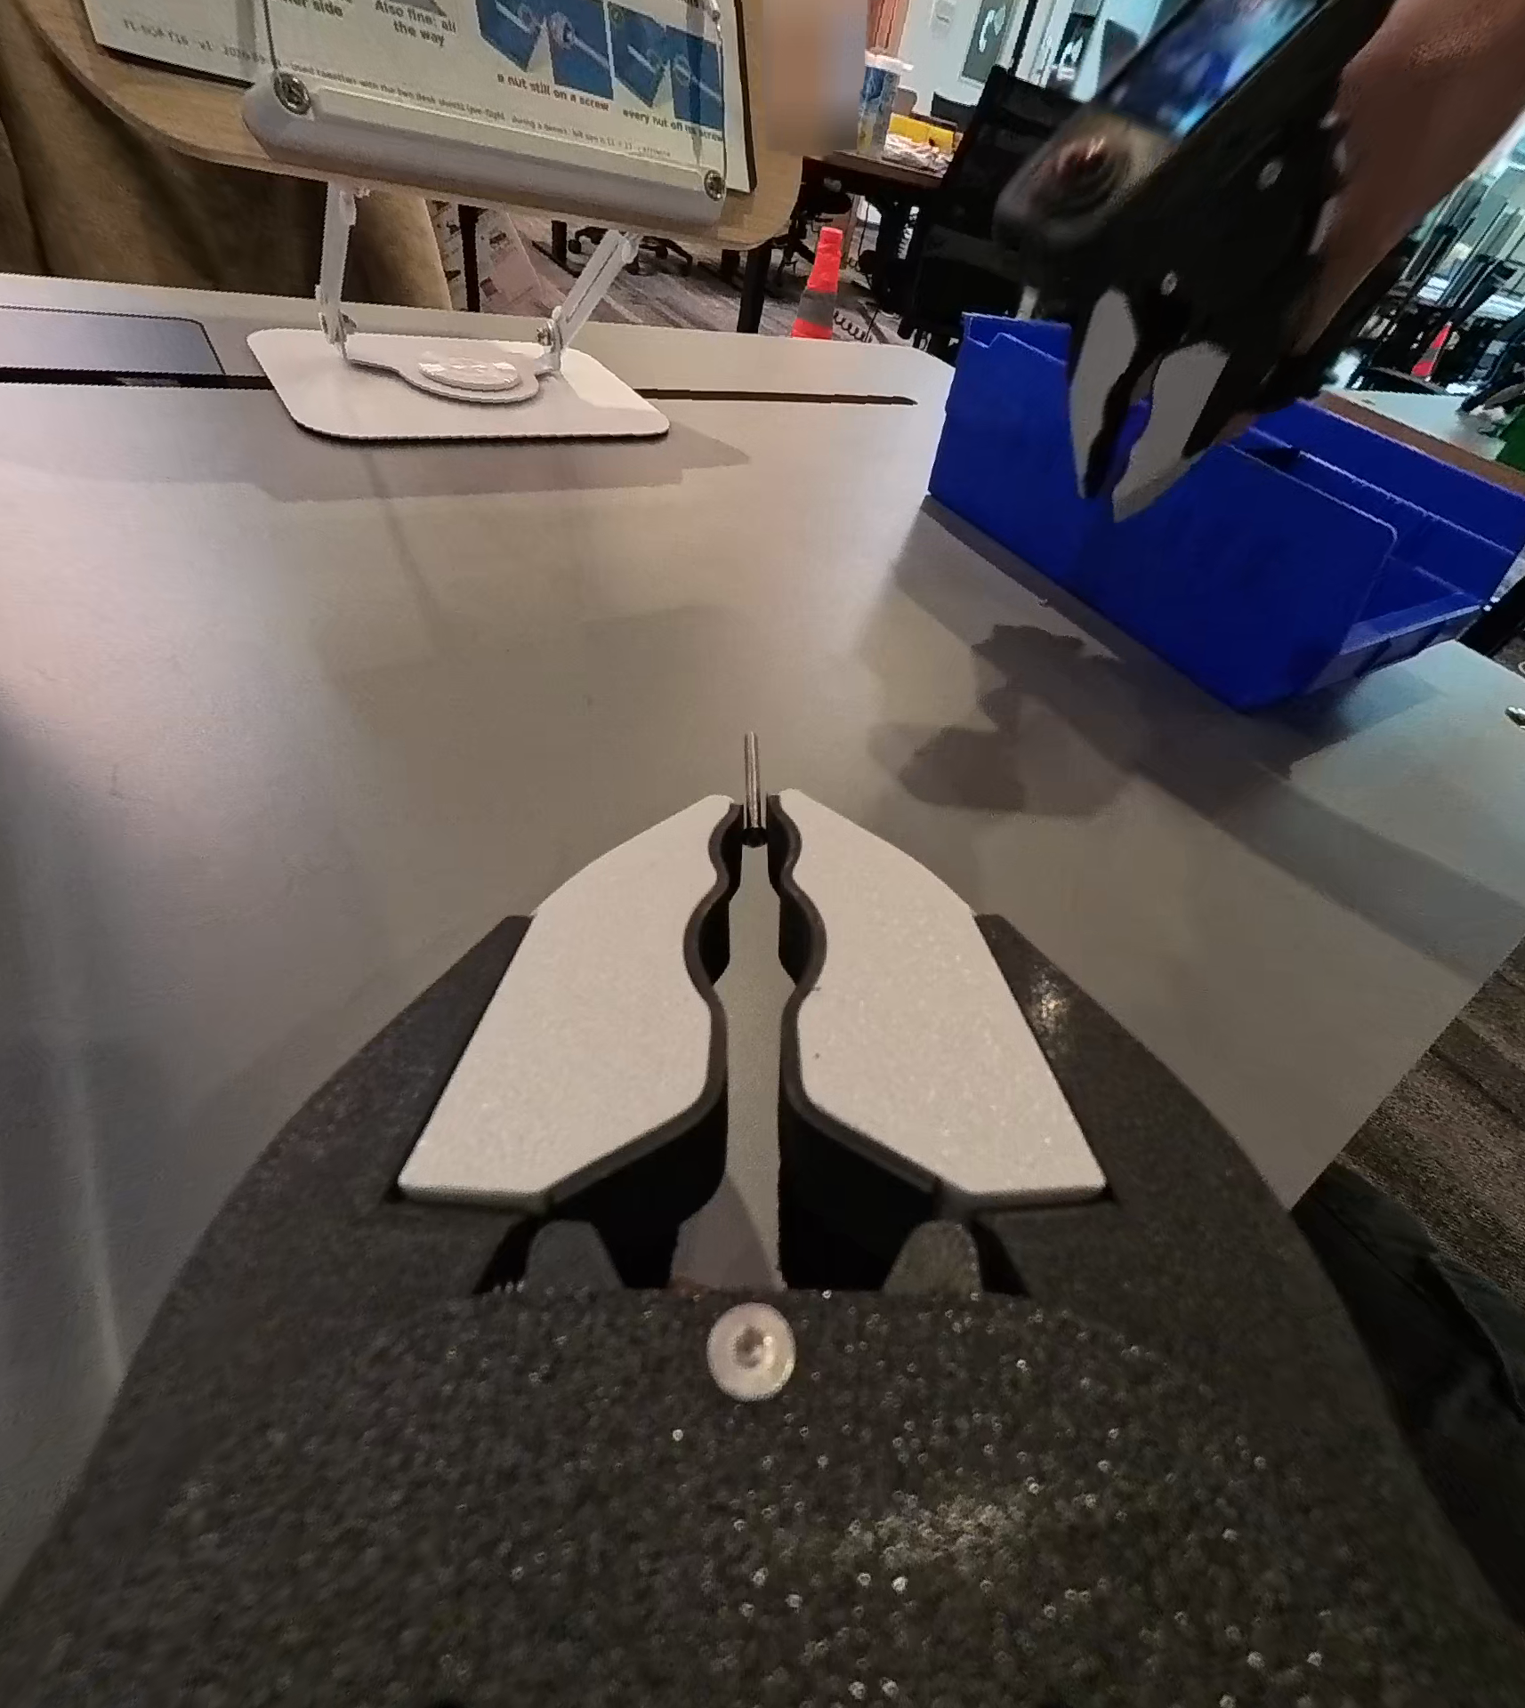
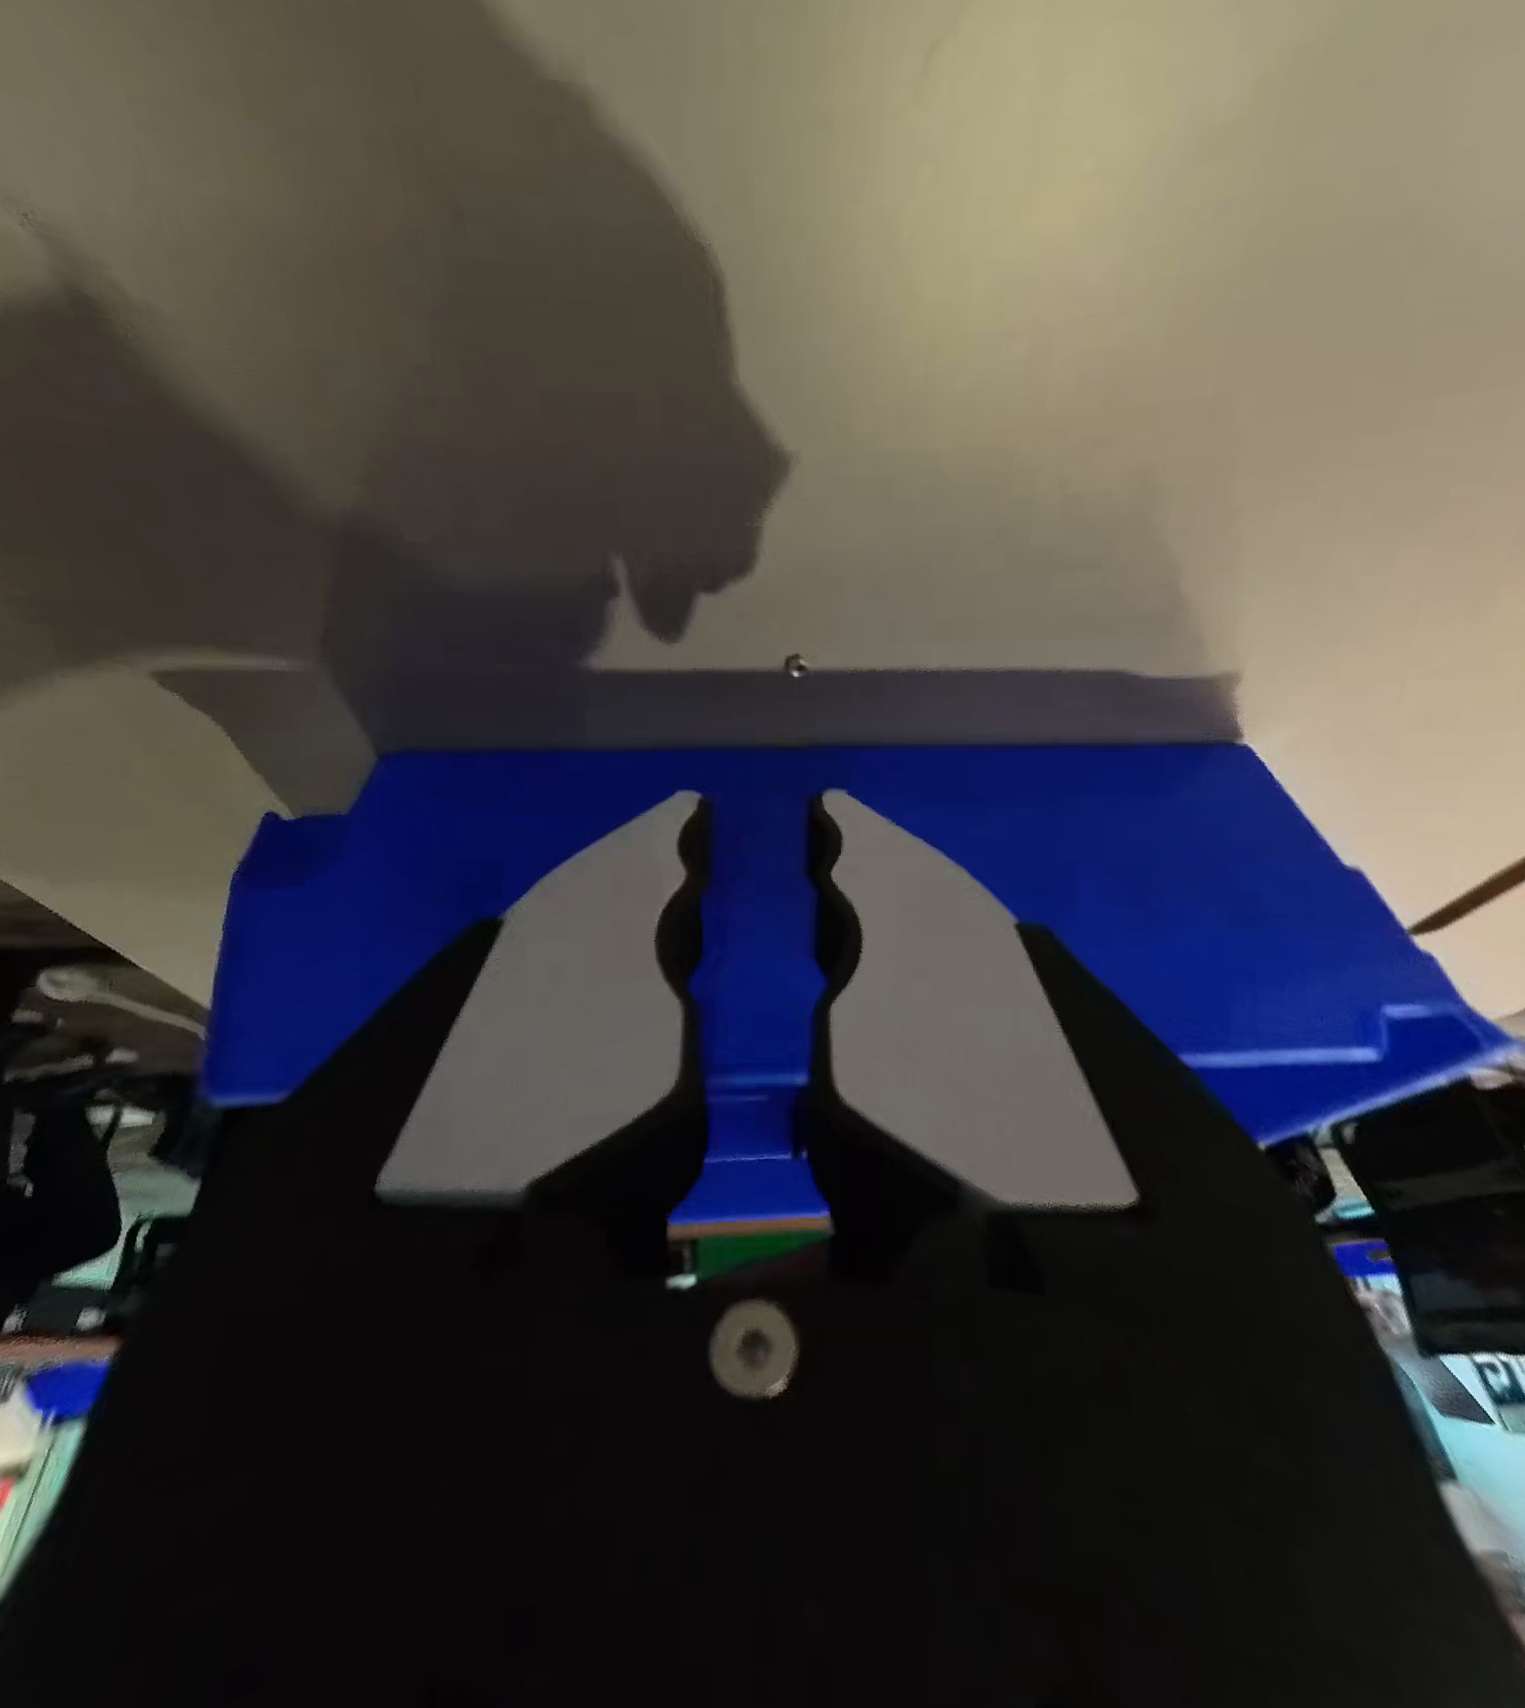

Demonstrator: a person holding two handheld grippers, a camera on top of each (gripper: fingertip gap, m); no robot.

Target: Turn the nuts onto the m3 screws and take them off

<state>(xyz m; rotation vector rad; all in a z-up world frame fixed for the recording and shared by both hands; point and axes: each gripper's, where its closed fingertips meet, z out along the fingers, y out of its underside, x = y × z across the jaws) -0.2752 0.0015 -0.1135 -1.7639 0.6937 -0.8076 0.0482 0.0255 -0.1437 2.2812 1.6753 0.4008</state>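
Closest to the left wrist lens, the left gripper (image 1: pixel 751 806) has its grey fingers (image 1: pixel 611 998) pinched together on a thin m3 screw (image 1: pixel 750 774), whose shank sticks out past the tips above the grey table (image 1: pixel 371 647). Farther off to the right, the right gripper (image 1: pixel 1121 481) hangs above the blue bin (image 1: pixel 1276 591) in a person's hand (image 1: pixel 1424 111), its tips a little apart and holding nothing. Seen from the right wrist, a small metal piece (image 2: pixel 796 664), possibly a nut, lies on the table just beyond the bin's far wall (image 2: pixel 1018 832), and a white document stand (image 1: pixel 463 388) sits at the table's back edge.
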